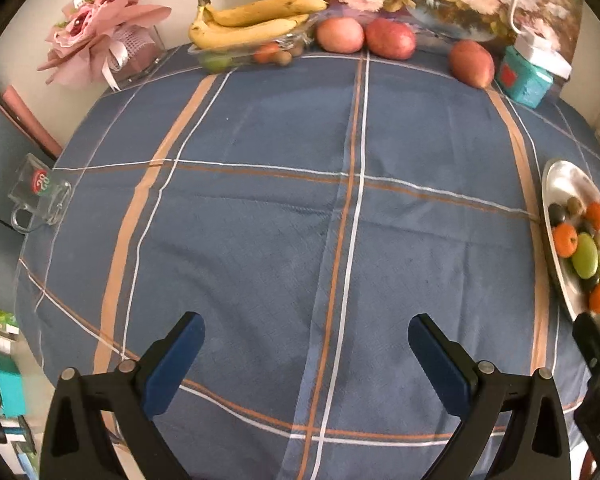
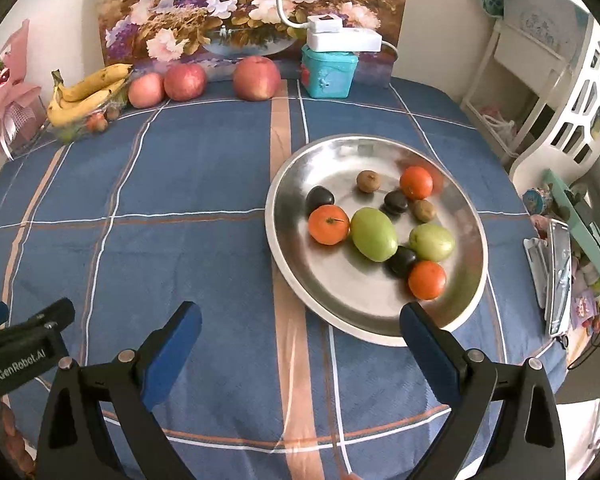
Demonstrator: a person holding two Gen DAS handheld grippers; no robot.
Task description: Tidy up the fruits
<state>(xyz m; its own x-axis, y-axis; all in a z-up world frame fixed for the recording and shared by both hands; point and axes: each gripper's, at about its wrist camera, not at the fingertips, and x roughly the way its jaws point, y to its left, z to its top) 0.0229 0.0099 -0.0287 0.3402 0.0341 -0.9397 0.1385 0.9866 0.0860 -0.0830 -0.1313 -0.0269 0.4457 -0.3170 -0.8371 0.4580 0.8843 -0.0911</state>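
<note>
Currently, your grippers:
left gripper [image 1: 306, 354]: fingers spread wide, holding nothing
right gripper [image 2: 300, 344]: fingers spread wide, empty, right tip over metal plate [image 2: 474, 216] rim

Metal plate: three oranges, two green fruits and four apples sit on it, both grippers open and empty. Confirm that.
Not quite: no apples sit on the metal plate. The right wrist view shows the three apples on the tablecloth by the back wall, beside the bananas. The plate does hold three oranges and two green fruits, and the left gripper and right gripper are open and empty.
</note>
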